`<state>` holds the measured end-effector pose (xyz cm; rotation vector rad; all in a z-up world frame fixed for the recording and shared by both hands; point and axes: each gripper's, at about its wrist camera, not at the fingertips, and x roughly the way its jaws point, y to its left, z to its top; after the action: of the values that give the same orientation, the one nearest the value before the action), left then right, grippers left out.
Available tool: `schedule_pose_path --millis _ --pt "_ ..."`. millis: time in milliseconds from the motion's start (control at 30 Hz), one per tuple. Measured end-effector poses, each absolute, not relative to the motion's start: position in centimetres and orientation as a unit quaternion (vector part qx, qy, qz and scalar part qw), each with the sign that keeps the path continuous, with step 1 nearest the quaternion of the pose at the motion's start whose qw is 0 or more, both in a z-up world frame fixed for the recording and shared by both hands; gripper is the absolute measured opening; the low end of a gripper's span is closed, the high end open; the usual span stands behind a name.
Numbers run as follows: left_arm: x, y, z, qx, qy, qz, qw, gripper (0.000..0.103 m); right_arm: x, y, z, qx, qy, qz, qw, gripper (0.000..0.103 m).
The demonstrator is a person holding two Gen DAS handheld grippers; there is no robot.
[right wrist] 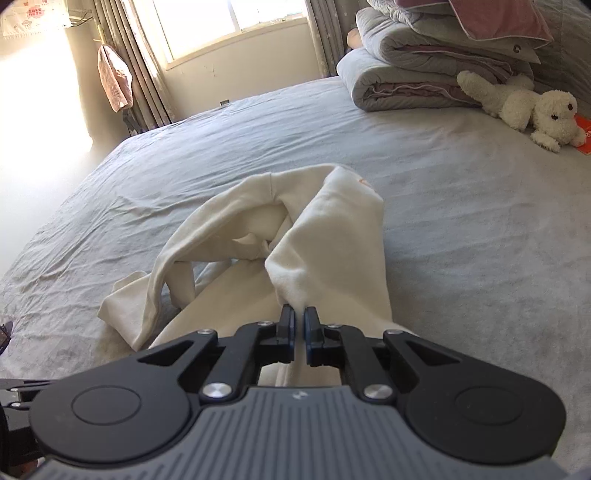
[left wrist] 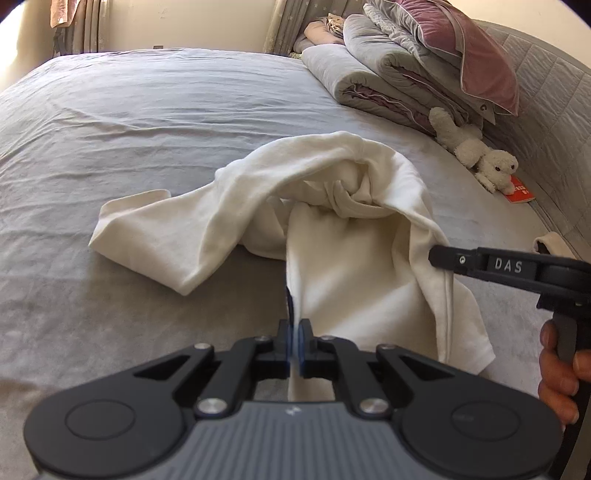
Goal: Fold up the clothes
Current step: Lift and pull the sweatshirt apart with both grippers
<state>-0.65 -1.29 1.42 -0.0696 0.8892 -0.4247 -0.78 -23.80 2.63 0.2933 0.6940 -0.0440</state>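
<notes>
A cream-white garment [left wrist: 332, 221] lies crumpled on the grey bed sheet [left wrist: 129, 129], partly lifted into a hump. My left gripper [left wrist: 294, 325] is shut on a thin edge of the garment near the bottom of the left wrist view, and the cloth rises taut from its pads. From the right edge of that view comes my right gripper [left wrist: 434, 254], its tip pinching another edge of the same cloth. In the right wrist view the right gripper [right wrist: 299, 314] is shut on a fold of the garment [right wrist: 325, 240], which hangs from its tips.
Folded grey and mauve quilts [left wrist: 399, 74] and a pillow [left wrist: 480, 55] are stacked at the head of the bed. A white plush dog [left wrist: 480, 155] lies beside them near a red booklet [left wrist: 521, 192]. A hand [left wrist: 561, 380] holds the right gripper's handle. A window [right wrist: 229, 22] with curtains is behind.
</notes>
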Motion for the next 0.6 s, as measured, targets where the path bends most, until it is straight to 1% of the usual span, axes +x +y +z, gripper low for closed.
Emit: schedule_pose_path --millis 300,600 --pt "-3.4 0.4 2.7 -0.024 0.442 -0.225 0.868 0.003 -2.6 -25.2 4.7 0.153 0.325 -0.011 0.933 0.008" --pt "-4.1 0.0 1.8 0.023 0.460 -0.228 0.858 0.003 -2.4 -26.2 4.0 0.119 0.338 -0.058 0.932 0.008"
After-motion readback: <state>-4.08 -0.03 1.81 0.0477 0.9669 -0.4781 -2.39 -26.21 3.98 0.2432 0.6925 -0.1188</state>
